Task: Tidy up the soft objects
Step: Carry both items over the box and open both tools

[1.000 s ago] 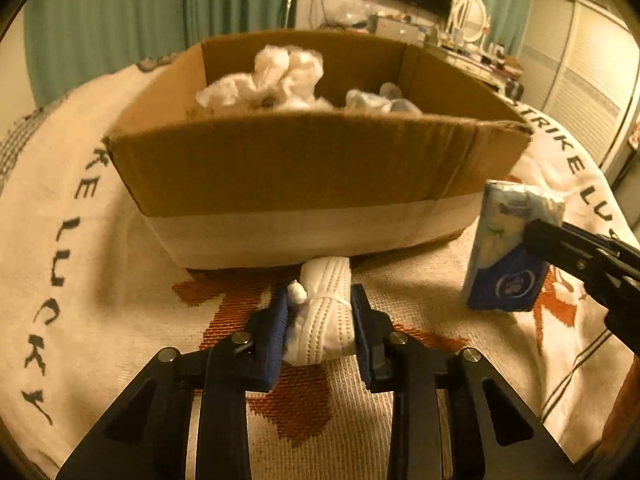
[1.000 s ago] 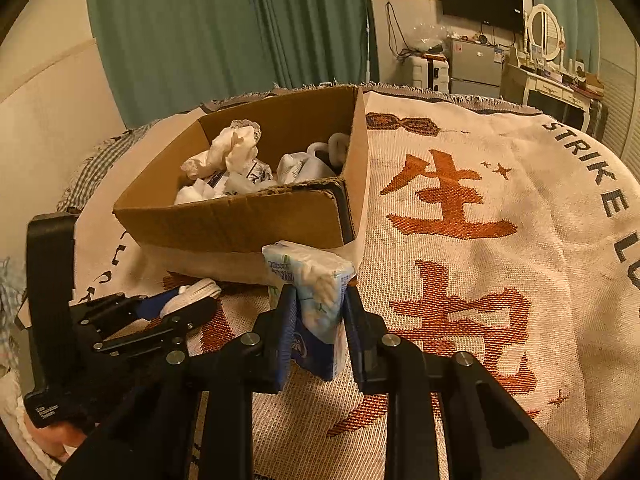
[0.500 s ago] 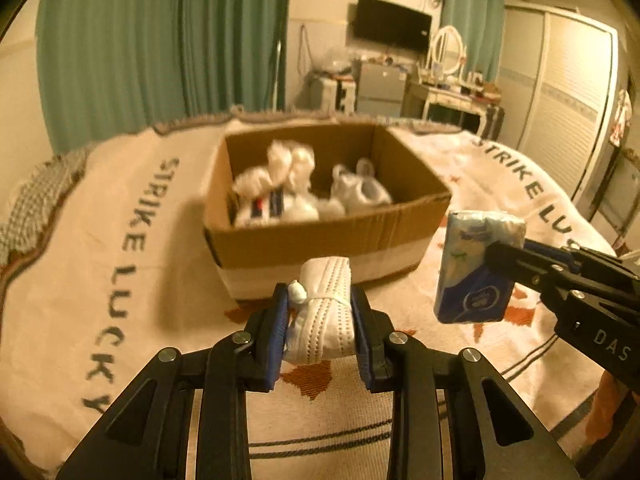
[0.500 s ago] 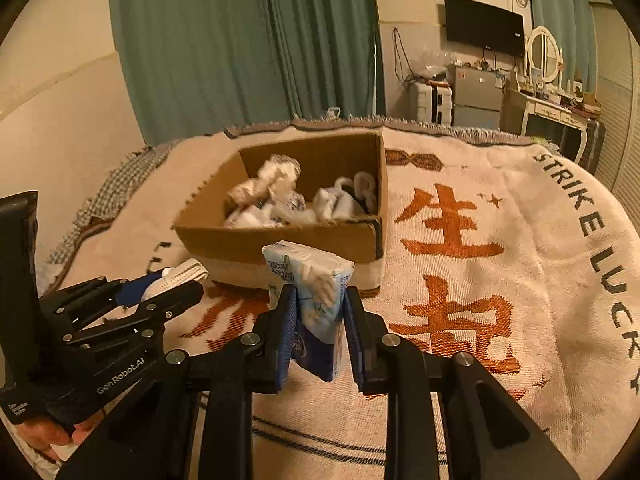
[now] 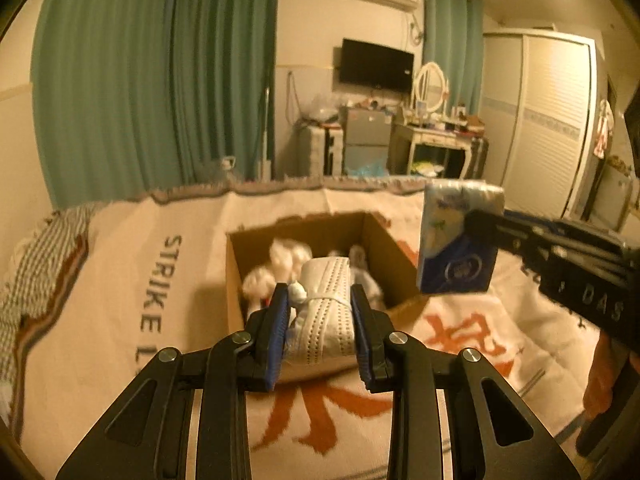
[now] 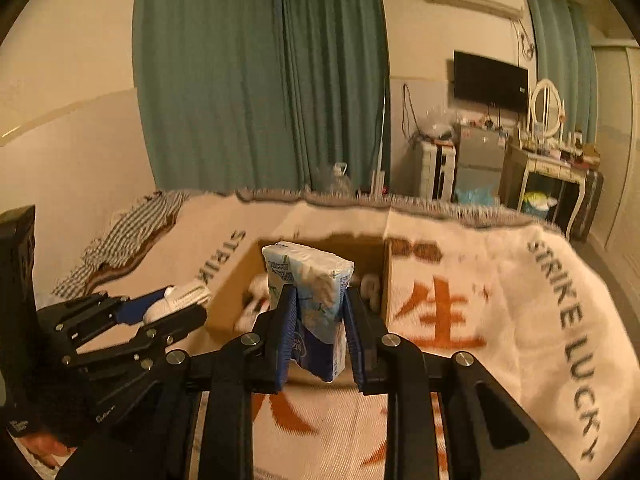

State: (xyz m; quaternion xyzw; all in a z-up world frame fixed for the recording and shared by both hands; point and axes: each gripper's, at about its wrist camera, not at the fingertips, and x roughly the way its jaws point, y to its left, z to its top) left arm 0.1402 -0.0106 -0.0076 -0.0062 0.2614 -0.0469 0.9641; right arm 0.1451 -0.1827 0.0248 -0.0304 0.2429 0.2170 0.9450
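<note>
The left gripper (image 5: 320, 304) is closed on a rolled white bundle (image 5: 326, 300), which looks like a folded face mask or cloth tied round with a thin band; its two blue-padded fingers (image 5: 278, 332) press against the bundle's sides and hold it in the air above the near part of a cardboard box (image 5: 236, 276). The box sits open on a cream blanket (image 5: 132, 280) with dark lettering and orange characters, and it already holds several crumpled white soft things (image 5: 288, 256), blurred in the left wrist view. To the right in that view, the right gripper (image 5: 476, 236) reaches in from the side, clamped on a pack of tissues (image 5: 456, 240) with a pale top and a dark blue lower half, held upright above the blanket just beside the box's right wall. In the right wrist view the same pack of tissues (image 6: 312, 300) stands upright between the right gripper's (image 6: 316, 312) blue pads (image 6: 288, 336), pinched at its lower part, with the box (image 6: 228, 296) behind it on the blanket (image 6: 500, 304). The left gripper (image 6: 176, 304) shows at the left of this view with the white bundle (image 6: 176, 300) between its fingers, near the box's left wall. Green curtains (image 6: 260, 80) hang behind the bed, and a dark television (image 6: 490, 80) is on the far wall.
</note>
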